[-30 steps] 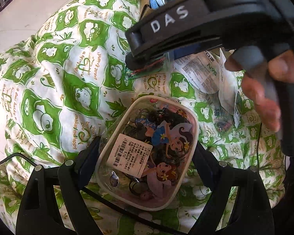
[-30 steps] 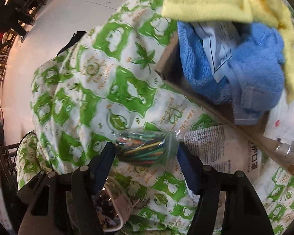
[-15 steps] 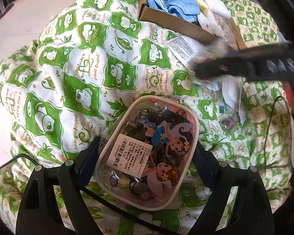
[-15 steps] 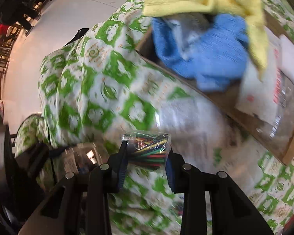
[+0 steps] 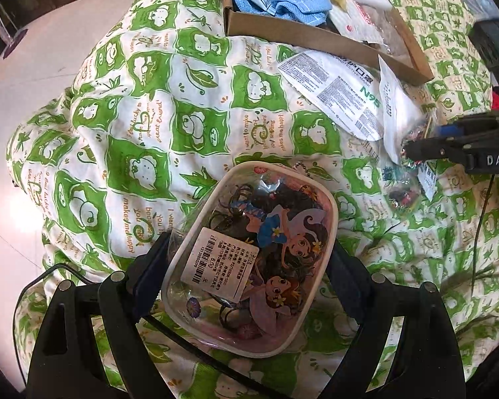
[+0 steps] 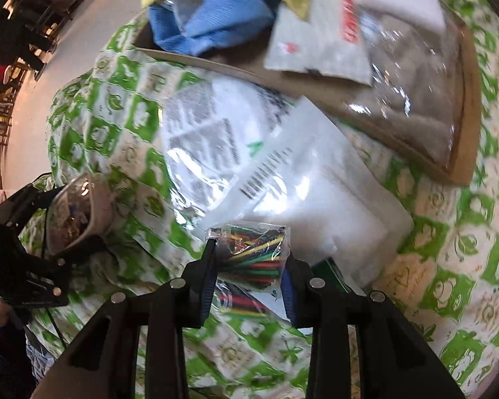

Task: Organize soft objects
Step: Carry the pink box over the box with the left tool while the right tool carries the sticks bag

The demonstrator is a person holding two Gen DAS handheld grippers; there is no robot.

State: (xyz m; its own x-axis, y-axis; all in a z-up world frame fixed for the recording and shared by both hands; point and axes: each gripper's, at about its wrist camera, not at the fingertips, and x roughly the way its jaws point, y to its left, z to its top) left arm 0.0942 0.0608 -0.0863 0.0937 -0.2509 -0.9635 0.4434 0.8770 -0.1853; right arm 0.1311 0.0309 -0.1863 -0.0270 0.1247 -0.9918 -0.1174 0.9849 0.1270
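Over quilt point(image 5: 196, 106): right claw point(image 6: 249, 266) clamped on packet of coloured bands point(image 6: 252, 249); left claw point(image 5: 246, 266) clamped on pouch point(image 5: 249, 259).

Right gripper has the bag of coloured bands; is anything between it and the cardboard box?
Nothing upright blocks the way. Between the bag of bands in the right gripper and the box, only flat white packets lie on the quilt. The box already holds towels and packets, with bare space near its right end.

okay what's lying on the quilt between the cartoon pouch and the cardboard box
In the left wrist view, a white N95 mask packet lies between the cartoon pouch and the cardboard box; otherwise bare quilt.
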